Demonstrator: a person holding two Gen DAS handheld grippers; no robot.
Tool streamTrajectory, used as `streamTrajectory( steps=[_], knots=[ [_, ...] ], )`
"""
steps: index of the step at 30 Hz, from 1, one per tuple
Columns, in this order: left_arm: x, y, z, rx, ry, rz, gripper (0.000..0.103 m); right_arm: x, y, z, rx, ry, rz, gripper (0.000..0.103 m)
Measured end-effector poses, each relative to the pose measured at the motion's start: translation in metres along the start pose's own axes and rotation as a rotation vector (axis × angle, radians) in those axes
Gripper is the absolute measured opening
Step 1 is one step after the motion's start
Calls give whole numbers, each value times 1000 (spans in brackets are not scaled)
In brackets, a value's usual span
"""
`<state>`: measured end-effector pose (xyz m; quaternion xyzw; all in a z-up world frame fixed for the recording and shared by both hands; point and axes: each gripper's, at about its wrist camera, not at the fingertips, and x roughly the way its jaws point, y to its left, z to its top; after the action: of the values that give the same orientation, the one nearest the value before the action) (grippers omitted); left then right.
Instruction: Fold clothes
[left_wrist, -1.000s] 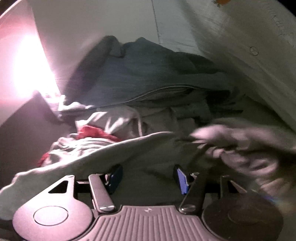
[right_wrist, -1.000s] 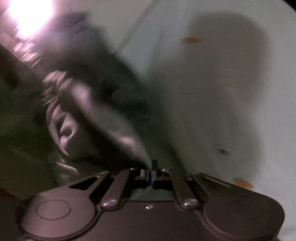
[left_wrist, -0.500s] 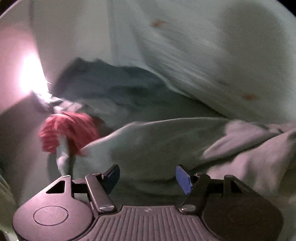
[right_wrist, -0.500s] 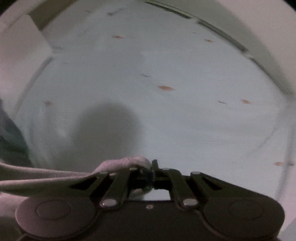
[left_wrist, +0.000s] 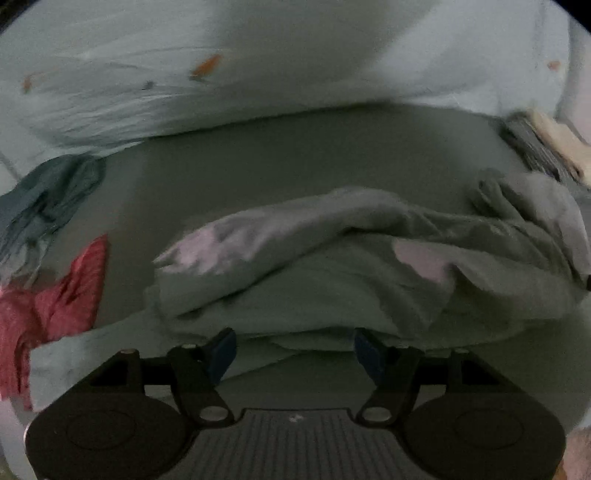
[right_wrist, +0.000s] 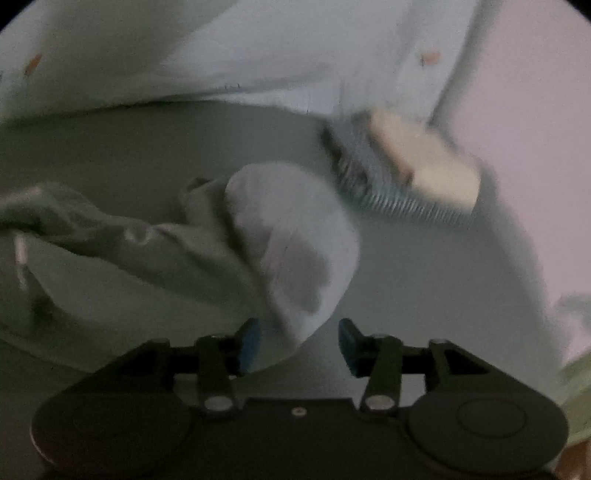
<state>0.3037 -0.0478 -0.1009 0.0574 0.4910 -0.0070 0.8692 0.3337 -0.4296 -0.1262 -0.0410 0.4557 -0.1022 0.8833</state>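
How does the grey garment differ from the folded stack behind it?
The grey garment lies crumpled and spread out in front of the right gripper; the folded stack is compact and squared. The garment is plain grey; the stack shows a striped layer under a cream one. Both rest on the same surface.

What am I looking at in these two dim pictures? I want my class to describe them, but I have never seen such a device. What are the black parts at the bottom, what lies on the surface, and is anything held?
There is no robot here: a person holds a two-finger gripper in each hand, and a small wide-angle camera on each looks forward along its fingers. The black parts are the tools themselves. One picture is from the left gripper, the other from the right gripper. On the pale bedsheet lies a crumpled grey garment, with a red cloth and a blue-grey cloth to its left, and a folded stack farther off. Nothing is gripped: both sets of jaws are opening, and an end of the garment lies between the right ones.
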Motion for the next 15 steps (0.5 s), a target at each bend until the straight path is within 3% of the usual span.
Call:
streamTrajectory(
  steps=[2,7,9,12,15],
  knots=[
    [14,-2,7,39,12,-22,72,10,9,2,63,7,21,56],
    [41,-6,33,170,-41,9,77,3,55,31,78,-56,-24,71],
    [60,-4,46,228,-60,32,77,7,63,44,79,-57,-51,72],
    [95,3,63,326,-54,39,78,15,85,54,60,-37,-111,80],
    [123,10,71,385,-38,7,81,35,94,50,79,52,-151,81]
  ],
)
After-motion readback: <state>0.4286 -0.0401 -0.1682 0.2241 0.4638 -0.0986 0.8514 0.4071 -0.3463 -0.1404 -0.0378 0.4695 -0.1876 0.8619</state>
